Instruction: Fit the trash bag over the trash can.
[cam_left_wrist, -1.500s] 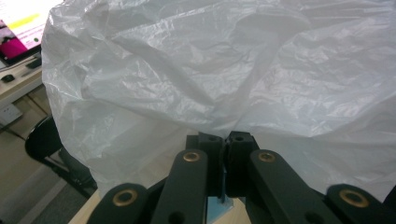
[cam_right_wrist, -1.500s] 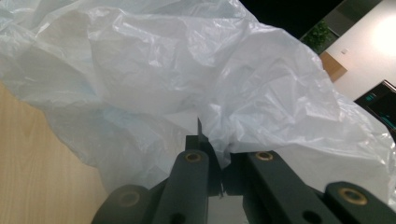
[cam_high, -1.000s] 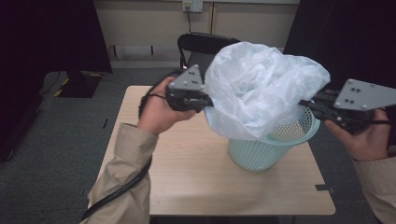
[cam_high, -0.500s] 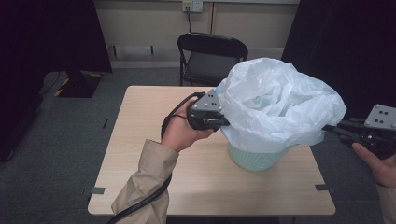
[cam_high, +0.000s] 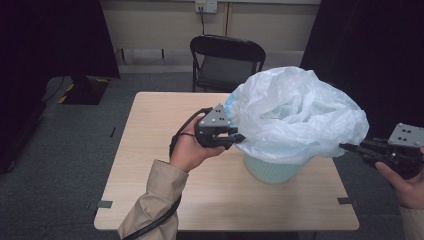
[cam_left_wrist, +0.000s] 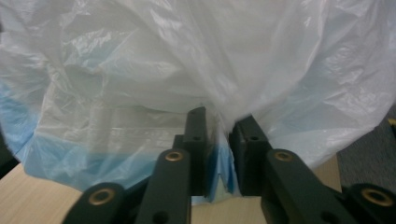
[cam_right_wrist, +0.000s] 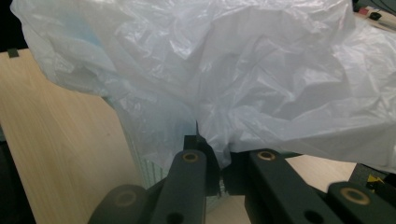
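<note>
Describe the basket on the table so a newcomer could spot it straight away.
Start at the wooden table in front of the black chair. On its right half stands the basket, a pale mint round tub. A billowing white bag drapes over its top, so just its lower wall shows.

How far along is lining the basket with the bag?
Done: the white plastic bag is spread over the mint basket. In hand: the right hand-held gripper pinches its edge; the left hand-held gripper, jaws just opening, has film between them. Left: settling the ballooned bag inside.
</note>
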